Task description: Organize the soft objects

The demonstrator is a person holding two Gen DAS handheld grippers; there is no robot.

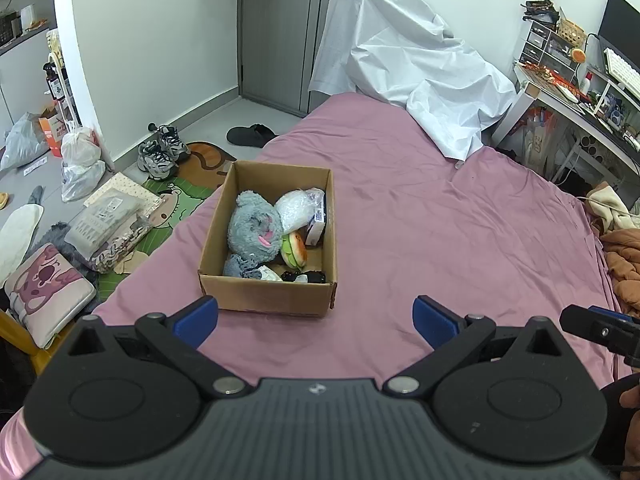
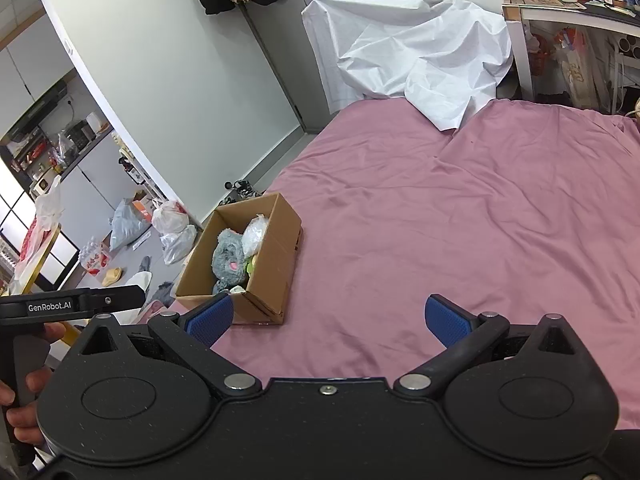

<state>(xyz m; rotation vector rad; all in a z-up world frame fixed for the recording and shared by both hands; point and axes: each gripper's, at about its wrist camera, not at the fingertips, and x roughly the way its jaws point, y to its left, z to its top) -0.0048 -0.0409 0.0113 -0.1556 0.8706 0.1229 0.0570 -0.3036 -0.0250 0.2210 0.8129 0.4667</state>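
A brown cardboard box [image 1: 264, 294] [image 2: 276, 264] stands on the pink bed sheet [image 1: 440, 232] [image 2: 460, 220] near the bed's left edge. Inside lie a grey plush toy [image 1: 254, 226] [image 2: 229, 256], a burger-shaped plush [image 1: 295, 250], a white plastic-wrapped bundle [image 1: 298, 206] [image 2: 256, 232] and small dark and grey soft items at the near end. My left gripper [image 1: 316, 318] hangs open just short of the box with nothing between its blue pads. My right gripper [image 2: 328, 320] is open too, right of the box and above bare sheet.
A white sheet [image 1: 408, 60] [image 2: 412, 48] drapes over something at the bed's far end. Shoes [image 1: 162, 152], bags, a cushion [image 1: 44, 284] and packages litter the floor on the left. A cluttered desk [image 1: 580, 92] stands at right. Orange bedding [image 1: 624, 260] bunches at the right edge.
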